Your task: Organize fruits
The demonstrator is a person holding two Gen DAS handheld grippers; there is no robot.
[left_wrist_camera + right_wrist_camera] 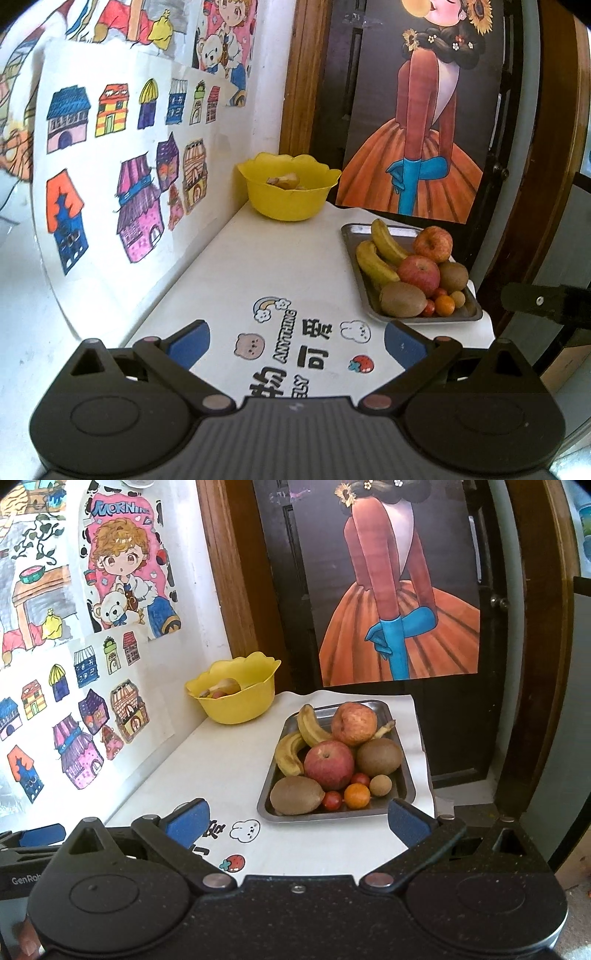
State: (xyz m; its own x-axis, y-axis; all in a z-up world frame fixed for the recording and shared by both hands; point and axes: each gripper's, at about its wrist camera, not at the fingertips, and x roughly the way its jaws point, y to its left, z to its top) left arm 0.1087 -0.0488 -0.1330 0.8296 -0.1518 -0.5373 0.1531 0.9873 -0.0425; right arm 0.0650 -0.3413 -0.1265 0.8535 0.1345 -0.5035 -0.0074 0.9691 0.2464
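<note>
A domestic interior, probably a child's room or family living space. Hand-coloured drawings of houses and cartoon figures cover the white wall; a painted poster hangs on a dark wooden door. A sticker-decorated white table carries a fruit tray and yellow bowl.

Both jaws spread wide and empty: the left hand-held gripper sits just left of the right hand-held gripper.

White table printed with cartoon stickers, yellow bowl set at the back corner, metal tray of fruit placed beside it
</note>
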